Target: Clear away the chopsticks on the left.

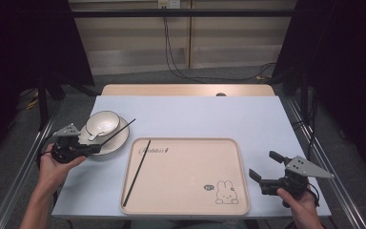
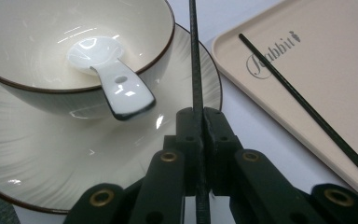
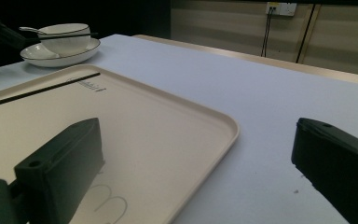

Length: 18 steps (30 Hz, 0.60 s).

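Two black chopsticks are here, both thin and long. One chopstick (image 1: 137,172) lies flat on the tray (image 1: 186,210), along its 9 o'clock side, slanting from the near corner up to the word printed at the top. The other chopstick (image 1: 118,132) is pinched in the left gripper (image 1: 96,148). Its jaws are closed tight on it. This stick points toward 2 o'clock and passes over the rim of the plate (image 1: 116,144).

The tray is pale and has a little rabbit drawn near its 5 o'clock corner. It sits in the middle of the table (image 1: 190,114), close to the person.

The left gripper view shows things up close. The held chopstick (image 2: 196,70) runs straight up between the jaws. A white spoon (image 2: 108,74) rests in the bowl (image 2: 37,93), with its handle hanging over the rim. The bowl sits on the plate (image 2: 74,168). The high view is too far away to show the spoon well.

The right gripper (image 1: 262,169) is at 4 o'clock, just beside the tray's edge. Its jaws are wide apart and hold nothing. In the right gripper view, one jaw hangs over the tray (image 3: 177,135) and the other over the bare table (image 3: 261,107). The bowl (image 3: 65,39) and plate are far off there.

The bowl and plate sit at 10 o'clock from the tray. Cables hang down the wall past the table.
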Motion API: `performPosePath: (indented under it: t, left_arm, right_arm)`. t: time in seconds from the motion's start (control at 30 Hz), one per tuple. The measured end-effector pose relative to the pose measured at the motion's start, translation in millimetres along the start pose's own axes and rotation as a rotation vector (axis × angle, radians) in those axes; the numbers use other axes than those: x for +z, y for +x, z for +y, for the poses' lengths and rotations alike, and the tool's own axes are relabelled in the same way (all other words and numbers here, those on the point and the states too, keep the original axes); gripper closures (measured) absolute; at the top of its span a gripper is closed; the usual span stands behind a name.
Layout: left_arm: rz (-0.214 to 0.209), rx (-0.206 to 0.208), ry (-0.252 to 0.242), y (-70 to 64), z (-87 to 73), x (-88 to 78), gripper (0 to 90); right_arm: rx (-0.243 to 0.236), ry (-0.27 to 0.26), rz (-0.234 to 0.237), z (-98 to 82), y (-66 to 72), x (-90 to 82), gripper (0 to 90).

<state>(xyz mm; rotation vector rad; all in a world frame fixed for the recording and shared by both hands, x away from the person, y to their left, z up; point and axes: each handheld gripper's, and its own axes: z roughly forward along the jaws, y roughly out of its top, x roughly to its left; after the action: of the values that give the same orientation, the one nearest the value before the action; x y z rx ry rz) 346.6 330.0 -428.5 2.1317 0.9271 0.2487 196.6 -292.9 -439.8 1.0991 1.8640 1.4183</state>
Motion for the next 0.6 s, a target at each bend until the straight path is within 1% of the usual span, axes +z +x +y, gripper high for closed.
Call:
performPosePath:
  t: [0.03, 0.07, 0.1, 0.17, 0.2, 0.23, 0.27, 0.3, 0.33, 0.37, 0.4, 0.43, 0.47, 0.57, 0.6]
  left_arm:
    - [0.000, 0.000, 0.000, 0.0, 0.0, 0.0, 85.9]
    - [-0.001, -0.015, -0.011, -1.2, -1.4, -1.2, 85.9]
    - [0.010, -0.018, -0.018, -2.4, -1.9, -2.8, 85.9]
    - [0.004, -0.036, -0.037, -5.5, -2.8, -5.4, 85.8]
    - [0.003, -0.047, -0.051, -10.2, -3.3, -8.4, 85.9]
    - [0.003, -0.047, -0.051, -10.2, -3.3, -8.4, 85.8]
    - [0.003, -0.052, -0.060, -13.3, -3.6, -9.6, 85.8]
    - [0.004, -0.048, -0.062, -15.7, -3.5, -11.6, 85.8]
    - [0.012, -0.049, -0.068, -19.2, -3.6, -13.2, 85.9]
    - [0.005, -0.046, -0.070, -23.4, -3.4, -16.3, 85.9]
    - [0.005, -0.046, -0.070, -23.4, -3.4, -16.3, 85.9]
    - [0.011, -0.050, -0.072, -26.3, -3.5, -18.6, 85.9]
    - [0.010, -0.058, -0.080, -28.4, -3.8, -20.1, 85.9]
    - [0.013, -0.066, -0.084, -34.5, -4.9, -24.8, 85.9]
    - [0.009, -0.079, -0.087, -37.4, -5.7, -25.3, 85.9]
  right_arm:
    - [0.000, 0.000, 0.000, 0.0, 0.0, 0.0, 1.7]
    - [0.000, 0.000, 0.000, 0.0, 0.0, 0.0, 1.7]
    - [0.000, 0.000, 0.000, 0.1, 0.0, 0.0, 1.7]
    - [0.000, -0.001, 0.001, 0.1, 0.2, 0.0, 1.7]
    - [0.000, 0.000, 0.001, 0.1, 0.3, -0.1, 1.7]
    - [0.000, 0.000, 0.001, 0.1, 0.3, -0.1, 1.7]
    - [0.001, 0.000, 0.001, 0.2, 0.3, -0.1, 1.7]
    - [0.001, -0.001, 0.001, 0.2, 0.2, 0.0, 1.7]
    - [0.000, 0.000, 0.002, 0.1, 0.3, -0.1, 1.7]
    - [0.002, 0.001, 0.005, 0.2, 0.4, -0.5, 1.7]
    - [0.002, 0.001, 0.005, 0.2, 0.4, -0.5, 1.7]
    - [0.002, 0.001, 0.007, 0.2, 0.5, -0.4, 1.7]
    - [0.004, 0.001, 0.010, 0.3, 0.4, -0.6, 1.7]
    - [0.004, 0.000, 0.011, 0.3, 0.5, -0.6, 1.7]
    - [0.004, 0.000, 0.011, 0.3, 0.5, -0.6, 1.7]
